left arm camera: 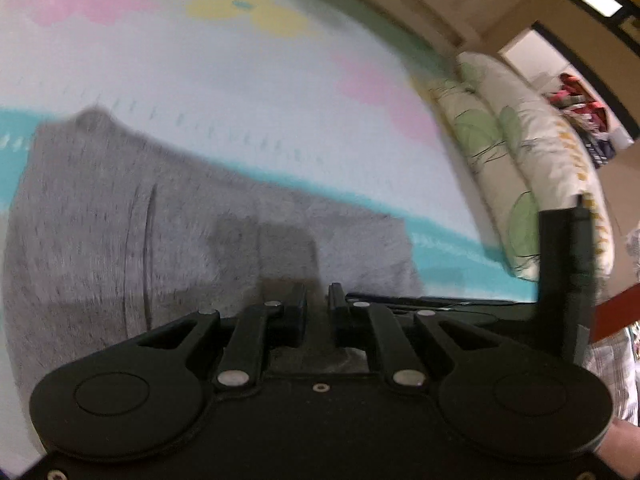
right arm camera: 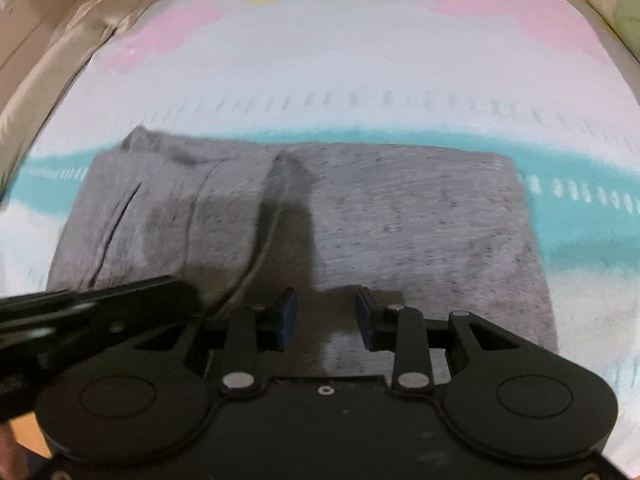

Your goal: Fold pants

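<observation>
From my right wrist view I see the grey pants (right arm camera: 320,216) lying folded into a rough rectangle on the bed sheet (right arm camera: 320,60), which is white with pink and yellow flower patches and a teal band running across behind and beside the fabric. A raised crease runs down the middle of the pants, and a dark slit-like fold marks their left part. My right hand-held gripper (right arm camera: 326,316) sits over the near edge of the pants with its blue-padded fingers (right arm camera: 289,318) apart, and nothing lies between them except the grey cloth below; I cannot tell whether the fingertips touch the fabric. To its left the black body of the other tool pokes into view, blurred. In my left wrist view the left hand-held gripper (left arm camera: 318,308) is over the same grey pants (left arm camera: 120,220), its black fingers (left arm camera: 298,312) drawn close with only a narrow gap between them; grey fabric shows behind that gap, but I cannot tell whether any cloth is pinched there. The pants fill the lower left of this view, with a curved seam line near their left part. Off to the right, floral pillows (left arm camera: 520,152) lie along the edge of the bed sheet (left arm camera: 240,80), well apart from the pants. Both views are smeared by motion blur.
</observation>
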A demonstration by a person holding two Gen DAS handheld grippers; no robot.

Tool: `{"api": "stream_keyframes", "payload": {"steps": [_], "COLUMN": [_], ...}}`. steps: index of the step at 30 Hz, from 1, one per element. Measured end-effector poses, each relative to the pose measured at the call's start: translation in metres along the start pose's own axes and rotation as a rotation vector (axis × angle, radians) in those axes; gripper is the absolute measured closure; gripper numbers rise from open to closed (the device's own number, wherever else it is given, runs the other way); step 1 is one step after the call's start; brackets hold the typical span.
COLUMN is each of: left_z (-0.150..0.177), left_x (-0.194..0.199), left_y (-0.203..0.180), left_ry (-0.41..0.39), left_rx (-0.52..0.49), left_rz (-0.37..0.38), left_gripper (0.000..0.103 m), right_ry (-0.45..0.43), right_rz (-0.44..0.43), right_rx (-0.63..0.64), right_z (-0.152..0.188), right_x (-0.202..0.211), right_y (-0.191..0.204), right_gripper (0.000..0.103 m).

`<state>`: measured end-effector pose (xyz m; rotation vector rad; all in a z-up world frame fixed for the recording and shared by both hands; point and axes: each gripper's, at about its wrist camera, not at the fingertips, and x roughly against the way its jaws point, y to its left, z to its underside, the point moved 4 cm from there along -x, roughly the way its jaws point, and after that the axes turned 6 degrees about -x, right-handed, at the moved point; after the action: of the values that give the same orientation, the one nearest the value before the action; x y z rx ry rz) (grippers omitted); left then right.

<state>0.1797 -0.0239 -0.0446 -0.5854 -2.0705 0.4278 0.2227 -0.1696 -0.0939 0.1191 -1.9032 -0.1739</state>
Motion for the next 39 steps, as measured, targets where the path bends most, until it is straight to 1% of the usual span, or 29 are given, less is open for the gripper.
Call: {"api": "stream_keyframes", "payload": {"steps": [1,2,4,6,8,10,12,13,14,17,19,21,24,25,26,27,29,31,33,35,37,39], "left_z": [-0.004,-0.008,-0.016,-0.016,-0.018,-0.02,-0.022,-0.021,-0.019,-0.013,-0.004,-0.002,0.001,0.003,0.003,0.002,0.002,0.003,0.002,-0.002,-0.008,-0.015], "left_x": [0.007,0.019,0.041,0.06,0.07,0.076,0.071,0.071,0.072,0.073,0.075,0.074,0.079,0.079,0.082,0.084,0.089,0.094,0.096,0.101,0.108,0.114], "left_y": [-0.001,-0.001,0.005,0.015,0.033,0.053,0.064,0.07,0.076,0.081,0.081,0.079,0.069,0.071,0.065,0.06,0.048,0.034,0.023,0.016,0.015,0.019], "left_ry": [-0.025,-0.055,-0.109,-0.144,-0.149,-0.141,-0.126,-0.111,-0.099,-0.079,-0.064,-0.057,-0.055,-0.058,-0.059,-0.061,-0.074,-0.09,-0.094,-0.113,-0.161,-0.198], "left_rx": [-0.024,-0.046,-0.073,-0.085,-0.067,-0.024,0.016,0.041,0.068,0.106,0.087,0.057,0.019,0.009,-0.006,-0.018,-0.035,-0.072,-0.115,-0.14,-0.127,-0.079], "left_rz": [0.01,0.001,-0.063,-0.138,-0.258,-0.365,-0.433,-0.456,-0.46,-0.419,-0.415,-0.42,-0.415,-0.408,-0.397,-0.387,-0.36,-0.324,-0.316,-0.319,-0.312,-0.304], "left_gripper": [0.087,0.081,0.08,0.08,0.08,0.08,0.08,0.081,0.081,0.081,0.081,0.081,0.081,0.081,0.081,0.081,0.081,0.081,0.081,0.081,0.081,0.081], "right_ry": [0.0,-0.008,-0.028,-0.055,-0.073,-0.088,-0.084,-0.067,-0.044,0.008,0.043,0.071,0.108,0.114,0.109,0.087,0.048,0.018,-0.015,-0.062,-0.122,-0.159], "right_rz": [-0.009,-0.013,-0.015,-0.072,-0.144,-0.218,-0.282,-0.31,-0.333,-0.372,-0.363,-0.353,-0.405,-0.445,-0.457,-0.433,-0.422,-0.436,-0.46,-0.455,-0.456,-0.458], "right_rx": [-0.021,-0.048,-0.105,-0.181,-0.236,-0.273,-0.296,-0.308,-0.321,-0.329,-0.308,-0.299,-0.326,-0.317,-0.294,-0.261,-0.196,-0.175,-0.175,-0.133,-0.087,-0.081], "right_z": [-0.002,-0.004,-0.011,-0.016,-0.018,-0.017,-0.019,-0.017,-0.016,-0.019,-0.014,-0.01,-0.003,-0.002,-0.002,-0.003,-0.006,-0.013,-0.021,-0.028,-0.033,-0.037], "right_x": [0.002,0.004,0.007,0.011,0.017,0.02,0.025,0.024,0.021,0.007,-0.002,-0.015,-0.023,-0.023,-0.019,-0.014,0.002,0.021,0.041,0.07,0.093,0.111], "right_y": [-0.006,-0.012,-0.02,-0.029,-0.036,-0.032,-0.03,-0.026,-0.024,-0.011,-0.004,0.001,0.006,0.011,0.016,0.021,0.031,0.04,0.047,0.051,0.051,0.045], "right_gripper": [0.069,0.069,0.068,0.067,0.066,0.065,0.065,0.064,0.064,0.063,0.062,0.061,0.062,0.066,0.083,0.087,0.088,0.089,0.089,0.089,0.089,0.089]}}
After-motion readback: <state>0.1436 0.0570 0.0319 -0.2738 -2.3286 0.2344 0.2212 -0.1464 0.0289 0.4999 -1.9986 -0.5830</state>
